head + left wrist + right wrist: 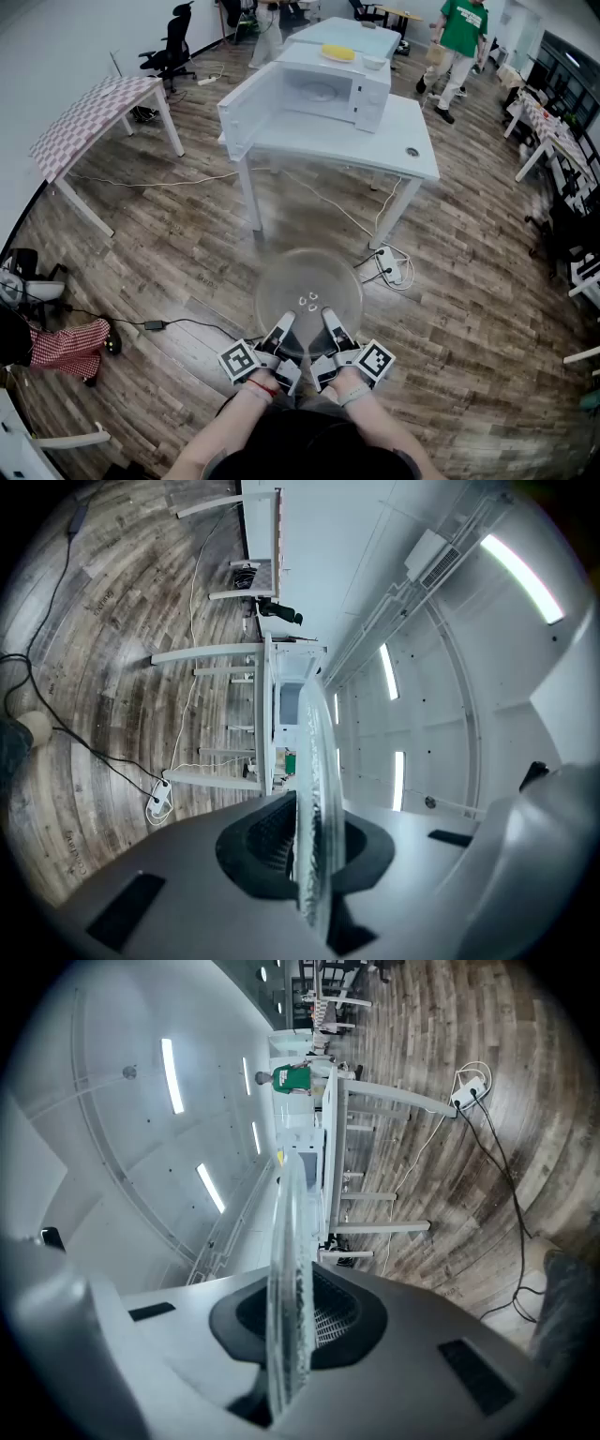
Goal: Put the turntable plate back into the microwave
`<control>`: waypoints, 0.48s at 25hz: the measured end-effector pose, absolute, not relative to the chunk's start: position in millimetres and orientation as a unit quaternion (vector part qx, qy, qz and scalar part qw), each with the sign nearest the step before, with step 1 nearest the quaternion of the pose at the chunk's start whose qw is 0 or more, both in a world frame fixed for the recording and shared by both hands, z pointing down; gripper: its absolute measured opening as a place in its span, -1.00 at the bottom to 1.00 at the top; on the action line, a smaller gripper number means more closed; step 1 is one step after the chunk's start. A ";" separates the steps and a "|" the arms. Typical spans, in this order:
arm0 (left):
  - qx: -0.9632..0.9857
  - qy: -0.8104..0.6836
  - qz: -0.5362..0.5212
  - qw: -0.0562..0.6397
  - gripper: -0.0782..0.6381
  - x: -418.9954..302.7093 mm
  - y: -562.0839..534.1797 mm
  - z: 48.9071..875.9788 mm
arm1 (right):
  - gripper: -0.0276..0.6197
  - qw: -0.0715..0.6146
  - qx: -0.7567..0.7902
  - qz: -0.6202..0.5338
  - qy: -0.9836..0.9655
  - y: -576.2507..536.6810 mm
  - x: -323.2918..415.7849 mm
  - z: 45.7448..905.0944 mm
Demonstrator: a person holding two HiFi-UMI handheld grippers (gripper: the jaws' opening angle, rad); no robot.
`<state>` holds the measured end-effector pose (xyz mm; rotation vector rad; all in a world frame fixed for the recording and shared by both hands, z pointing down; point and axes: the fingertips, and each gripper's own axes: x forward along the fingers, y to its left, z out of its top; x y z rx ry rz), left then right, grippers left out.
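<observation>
**A:** Where's the turntable plate [309,286]?

**B:** Lower centre of my head view, roughly level above the wood floor [169,253]. I have it by its near rim from both sides.

**A:** Both grippers clamped?

**B:** Yes. The left gripper [284,325] is clenched on the rim. In its own view the glass [314,789] runs edge-on between the two dark pads. The right gripper [333,322] grasps the rim just beside it, and its view shows the same, with the plate [286,1269] pinched between the pads.

**A:** And the microwave?

**B:** The microwave [328,89] sits at upper centre on the white desk [412,150], well apart from the plate. Its door [246,117] is swung open toward the left of the frame.

**A:** Anything else?

**B:** A person in a green shirt [461,28] at the upper right.
</observation>
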<state>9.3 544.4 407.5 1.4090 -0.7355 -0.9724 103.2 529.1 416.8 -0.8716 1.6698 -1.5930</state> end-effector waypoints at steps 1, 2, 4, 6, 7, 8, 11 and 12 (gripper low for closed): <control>0.607 -0.318 -0.416 0.597 -0.70 8.3 537.2 408.5 | -0.80 0.332 -0.335 -0.610 0.637 522.3 102.5 417.3; 0.608 -0.319 -0.414 0.598 -0.70 7.2 529.7 409.5 | -0.80 0.333 -0.336 -0.610 0.635 515.1 101.6 417.8; 0.609 -0.319 -0.411 0.599 -0.70 4.1 512.8 410.8 | -0.80 0.332 -0.339 -0.610 0.634 498.7 99.2 419.2; 0.609 -0.317 -0.412 0.598 -0.70 -0.3 492.6 409.8 | -0.80 0.330 -0.341 -0.608 0.636 478.6 95.2 419.0; 0.610 -0.316 -0.414 0.598 -0.70 -3.2 481.7 408.5 | -0.80 0.330 -0.341 -0.607 0.637 467.6 92.5 417.5; 0.610 -0.315 -0.414 0.598 -0.70 -6.1 470.8 406.8 | -0.80 0.330 -0.342 -0.605 0.639 456.6 89.5 415.4; 0.612 -0.312 -0.412 0.599 -0.70 -12.1 440.8 401.4 | -0.80 0.336 -0.341 -0.601 0.640 427.2 83.2 408.9; 0.613 -0.310 -0.411 0.599 -0.70 -12.9 432.5 400.1 | -0.80 0.338 -0.342 -0.600 0.639 419.2 82.3 407.6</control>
